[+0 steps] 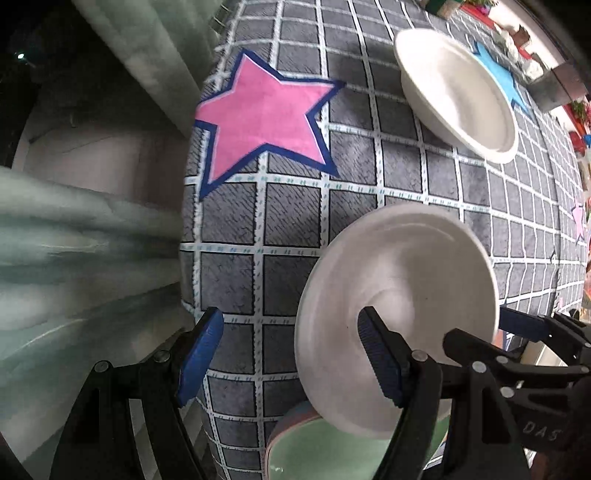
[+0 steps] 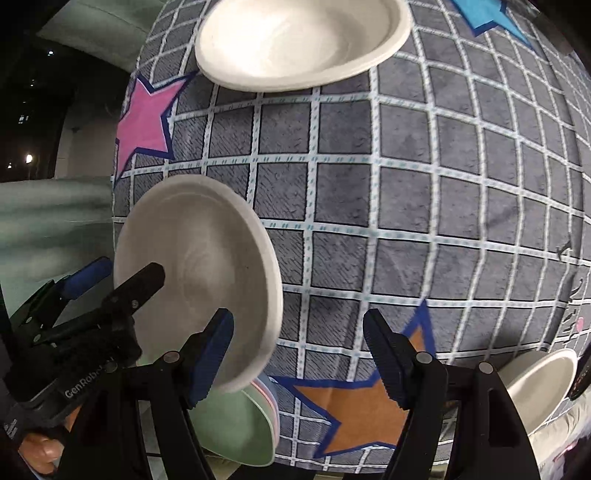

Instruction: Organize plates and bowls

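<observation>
A white plate (image 1: 399,295) hangs tilted above a stack of bowls whose top one is green (image 1: 332,454). My left gripper (image 1: 290,356) is wide open, with one blue finger in front of the plate. In the right wrist view the same plate (image 2: 195,266) and green bowl (image 2: 236,428) show at lower left. My right gripper (image 2: 299,356) is open and empty over an orange star (image 2: 354,410). The left gripper (image 2: 110,280) reaches in from the left there; its grip on the plate is unclear. A second white plate (image 1: 454,92) (image 2: 303,40) lies farther back.
A grey grid-patterned rug (image 1: 288,229) with a pink star (image 1: 262,114) and a blue star (image 2: 487,14) covers the surface. Pale green fabric (image 1: 74,251) drapes at the left. Another white dish (image 2: 535,384) sits at the lower right edge.
</observation>
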`<state>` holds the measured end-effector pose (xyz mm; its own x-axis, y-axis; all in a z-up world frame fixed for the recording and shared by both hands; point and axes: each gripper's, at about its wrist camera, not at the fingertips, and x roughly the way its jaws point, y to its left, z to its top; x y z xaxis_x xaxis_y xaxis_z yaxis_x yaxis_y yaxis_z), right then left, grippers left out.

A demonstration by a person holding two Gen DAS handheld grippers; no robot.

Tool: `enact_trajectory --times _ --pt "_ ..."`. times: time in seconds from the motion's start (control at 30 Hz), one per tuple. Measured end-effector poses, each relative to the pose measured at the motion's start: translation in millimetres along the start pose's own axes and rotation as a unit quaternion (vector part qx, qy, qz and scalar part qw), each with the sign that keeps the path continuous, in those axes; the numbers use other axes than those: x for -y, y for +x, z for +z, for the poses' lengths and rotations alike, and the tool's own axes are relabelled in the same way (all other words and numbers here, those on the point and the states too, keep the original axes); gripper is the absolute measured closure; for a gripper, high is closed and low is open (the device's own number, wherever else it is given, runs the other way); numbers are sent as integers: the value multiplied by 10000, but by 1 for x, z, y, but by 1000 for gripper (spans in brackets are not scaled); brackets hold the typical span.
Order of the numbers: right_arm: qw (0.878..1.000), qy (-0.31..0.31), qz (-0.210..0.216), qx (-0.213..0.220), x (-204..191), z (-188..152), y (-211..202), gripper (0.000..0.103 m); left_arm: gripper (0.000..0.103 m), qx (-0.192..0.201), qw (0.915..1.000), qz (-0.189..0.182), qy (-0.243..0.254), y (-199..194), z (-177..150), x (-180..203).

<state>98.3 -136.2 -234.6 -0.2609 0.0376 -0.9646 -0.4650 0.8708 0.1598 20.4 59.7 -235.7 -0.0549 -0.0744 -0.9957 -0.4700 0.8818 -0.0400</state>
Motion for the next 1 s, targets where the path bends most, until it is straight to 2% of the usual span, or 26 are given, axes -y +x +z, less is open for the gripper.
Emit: enact_trajectory --times 0.1,0.13,0.17,0.2,0.27,0.3,0.33,0.37,0.4,0.43,0.5,0.6,0.8,1.0 --pt "9999 110 -39 -55 -11 6 15 30 25 -86 9999 92 55 6 4 4" --pt "9999 130 -46 -48 -11 4 14 39 25 -119 9999 36 62 7 6 5" --pt "9999 152 -55 -48 -15 6 19 55 25 -141 9999 -17 63 8 8 6" --pt "9998 190 -71 -72 -17 7 22 58 27 -154 9998 -37 82 8 9 7" --pt "9995 258 -74 -159 -23 10 37 68 40 -201 9997 -58 159 13 16 13" --pt "9995 275 -12 -172 -29 15 45 71 42 -220 9995 -53 206 13 17 16" --pt "9995 281 22 -168 -30 16 47 72 50 -227 9992 -79 305 14 18 20" --pt "9995 284 38 -138 -30 17 46 72 63 -253 9989 -141 370 15 19 25" --pt "9996 269 45 -108 -33 17 46 72 69 -286 9984 -215 437 15 19 29" --pt "9996 255 49 -114 -34 15 46 73 70 -296 9979 -278 510 15 19 36" --pt "9996 224 84 -114 -31 14 45 78 71 -274 9975 -268 597 14 19 45" --pt "9996 216 -91 -173 -26 6 40 78 71 -258 9976 -295 573 11 19 52" --pt "9996 267 4 -77 -16 -4 30 78 71 -71 9979 -183 614 -9 15 79" --pt "9995 249 201 71 0 -21 1 78 71 100 9977 -121 665 -35 8 114"
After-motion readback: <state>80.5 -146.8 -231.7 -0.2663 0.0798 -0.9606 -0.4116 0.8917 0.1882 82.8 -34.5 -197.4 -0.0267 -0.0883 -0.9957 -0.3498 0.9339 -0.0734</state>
